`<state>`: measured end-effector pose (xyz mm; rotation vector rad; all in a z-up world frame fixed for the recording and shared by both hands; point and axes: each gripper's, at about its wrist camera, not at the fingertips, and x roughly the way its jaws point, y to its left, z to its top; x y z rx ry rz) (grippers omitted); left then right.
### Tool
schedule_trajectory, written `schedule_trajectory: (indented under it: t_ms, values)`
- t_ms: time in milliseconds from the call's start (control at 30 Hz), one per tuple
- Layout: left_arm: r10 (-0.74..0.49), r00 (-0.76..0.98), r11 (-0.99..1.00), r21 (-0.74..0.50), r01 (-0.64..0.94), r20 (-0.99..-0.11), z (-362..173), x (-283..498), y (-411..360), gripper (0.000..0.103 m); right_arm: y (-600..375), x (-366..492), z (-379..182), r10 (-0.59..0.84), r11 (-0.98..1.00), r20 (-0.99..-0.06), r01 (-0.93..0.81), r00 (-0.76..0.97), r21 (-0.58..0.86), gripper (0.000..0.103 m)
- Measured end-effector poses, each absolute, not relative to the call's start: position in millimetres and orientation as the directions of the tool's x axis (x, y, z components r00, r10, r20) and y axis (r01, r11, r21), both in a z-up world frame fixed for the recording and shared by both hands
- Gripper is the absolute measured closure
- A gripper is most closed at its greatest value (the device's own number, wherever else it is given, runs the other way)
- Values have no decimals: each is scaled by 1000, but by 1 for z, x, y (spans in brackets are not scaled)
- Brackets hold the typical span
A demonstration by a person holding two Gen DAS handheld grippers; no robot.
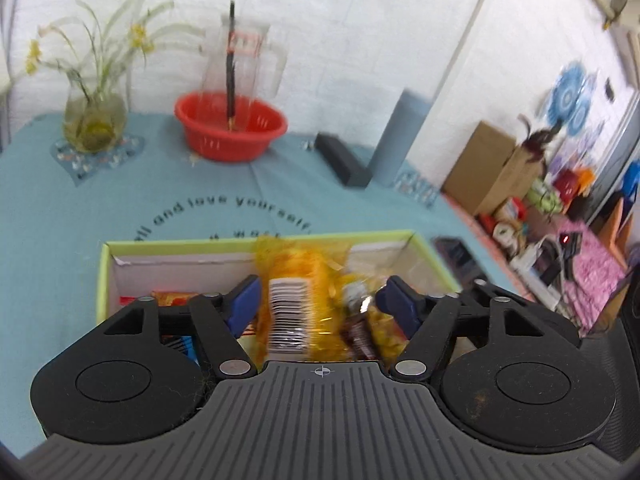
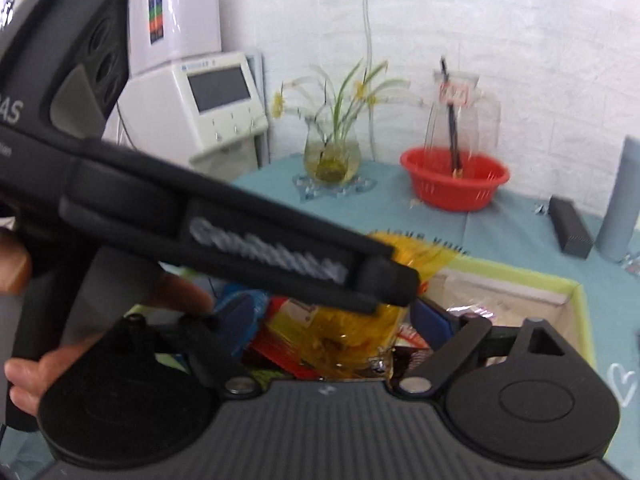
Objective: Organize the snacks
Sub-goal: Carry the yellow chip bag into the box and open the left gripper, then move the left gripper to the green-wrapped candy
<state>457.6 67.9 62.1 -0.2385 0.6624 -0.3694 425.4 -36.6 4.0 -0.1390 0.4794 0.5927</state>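
Note:
A green-rimmed cardboard box [image 1: 105, 264] holds several snack packets. In the left wrist view my left gripper [image 1: 320, 304] hangs over the box with its blue fingers [image 1: 245, 300] spread. A yellow snack bag with a barcode [image 1: 296, 308] stands between them, touching neither clearly. In the right wrist view my right gripper [image 2: 332, 320] is open over the same box [image 2: 576, 300], above the yellow bag [image 2: 360, 340] and red packets [image 2: 280, 344]. The left gripper's black body [image 2: 224, 236] crosses in front and hides part of the box.
A red basket [image 1: 230, 128] with a clear jug, a glass vase of flowers [image 1: 94, 120], a black box [image 1: 342, 158] and a grey cylinder [image 1: 394, 140] stand at the back of the blue tablecloth. A white machine [image 2: 200, 108] stands left of the table.

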Motion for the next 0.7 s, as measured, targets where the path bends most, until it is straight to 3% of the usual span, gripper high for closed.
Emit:
schedule_trajectory:
  t_ms: [100,233,333,467,567,700]
  values:
    - [-344,788,934,-269,233,-511,86,413,65,18,-58,374,18,484,846,-398,-533,779,-16,10]
    - [-355,794,931,-263,253,-494,74,346,53,18,-89,307,-3,464,877,-382,-475,799,73,10]
    - [-384,763,919,-295,261,-520,48,311,44,22,-104,274,-31,412,908,-438,-399,799,126,10]
    - [-429,711,890,-392,231,-556,13,274,42,37,-113,248,-60,396,917,-500,-354,770,182,10]
    - [-418,687,886,-435,162,-595,-2,263,50,42,-110,251,-61,404,907,-520,-402,753,125,10]
    - [-322,722,917,-390,78,-612,3,259,72,41,-102,277,-56,469,841,-531,-540,706,25,10]
